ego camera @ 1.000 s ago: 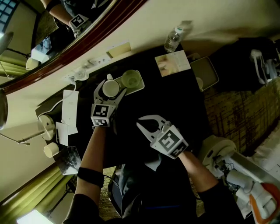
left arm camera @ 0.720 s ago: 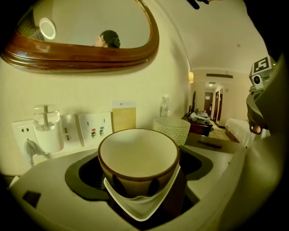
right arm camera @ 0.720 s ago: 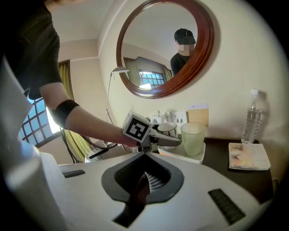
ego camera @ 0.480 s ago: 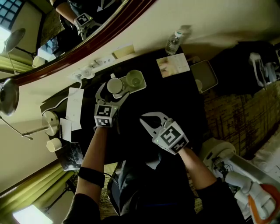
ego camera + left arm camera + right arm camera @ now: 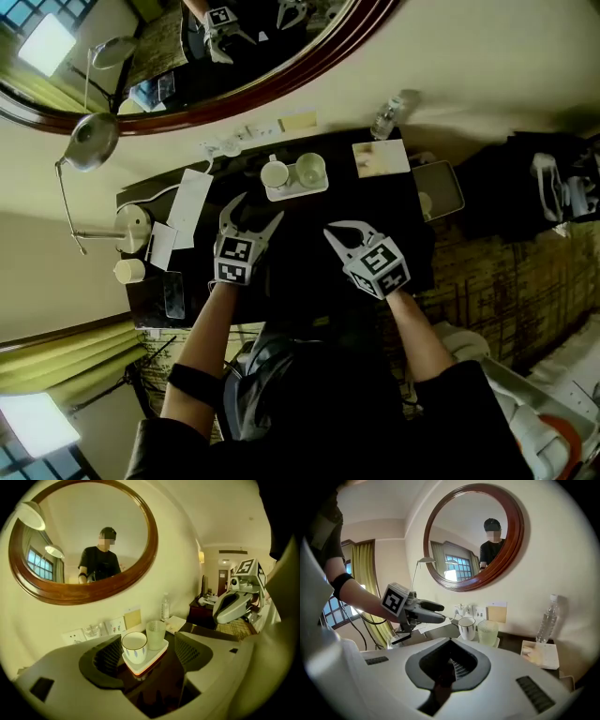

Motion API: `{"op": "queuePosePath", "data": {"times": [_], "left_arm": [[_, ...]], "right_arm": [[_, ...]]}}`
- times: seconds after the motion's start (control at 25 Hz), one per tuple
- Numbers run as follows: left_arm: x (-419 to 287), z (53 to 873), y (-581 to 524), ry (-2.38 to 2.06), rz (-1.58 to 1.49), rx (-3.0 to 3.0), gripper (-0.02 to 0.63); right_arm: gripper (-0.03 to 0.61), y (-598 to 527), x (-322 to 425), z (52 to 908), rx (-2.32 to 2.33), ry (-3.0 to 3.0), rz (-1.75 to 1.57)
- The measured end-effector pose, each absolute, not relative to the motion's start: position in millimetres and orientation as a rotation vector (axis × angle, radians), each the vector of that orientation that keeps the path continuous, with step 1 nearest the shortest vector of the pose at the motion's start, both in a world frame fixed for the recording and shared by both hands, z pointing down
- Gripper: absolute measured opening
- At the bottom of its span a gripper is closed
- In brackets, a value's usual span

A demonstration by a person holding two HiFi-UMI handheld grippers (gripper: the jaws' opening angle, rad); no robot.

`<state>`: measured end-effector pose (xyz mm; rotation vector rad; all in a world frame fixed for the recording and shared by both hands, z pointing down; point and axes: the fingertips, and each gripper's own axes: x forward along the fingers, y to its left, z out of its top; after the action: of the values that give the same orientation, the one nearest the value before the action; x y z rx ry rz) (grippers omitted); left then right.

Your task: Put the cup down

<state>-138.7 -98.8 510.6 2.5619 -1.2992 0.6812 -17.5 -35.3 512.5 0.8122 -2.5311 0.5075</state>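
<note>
White ceramic cup (image 5: 275, 174) stands upright, mouth up, on a white rectangular tray (image 5: 298, 192) beside a frosted glass tumbler (image 5: 310, 169), at the wall edge of the dark table (image 5: 309, 251). Left gripper (image 5: 262, 206), angled down, has pulled back from the cup it flanked 1 second ago; its jaws, just narrowing, stand spread and empty. Right gripper (image 5: 328, 231) hovers, jaws pressed together.

Cup (image 5: 275, 174) left of glass (image 5: 310, 169), both on tray (image 5: 302, 191) — bottle (image 5: 384, 120) behind, rightward.
</note>
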Motion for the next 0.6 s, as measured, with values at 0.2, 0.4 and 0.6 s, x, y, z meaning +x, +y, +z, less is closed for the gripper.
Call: {"op": "queuePosePath", "data": {"times": [0.2, 0.4, 0.6], "left_arm": [[-131, 478, -70, -1.303, 0.634, 2.567, 0.209], [-142, 457, -46, -1.412, 0.569, 2.493, 0.033], [-163, 459, -24, -1.476, 0.493, 2.399, 0.000]], "right_arm": [[0.008, -38, -6, 499, 0.834, -2.539, 0.492], [0.008, -32, -4, 494, 0.796, -2.524, 0.456], [0.008, -30, 2, 492, 0.793, -2.507, 0.426]]}}
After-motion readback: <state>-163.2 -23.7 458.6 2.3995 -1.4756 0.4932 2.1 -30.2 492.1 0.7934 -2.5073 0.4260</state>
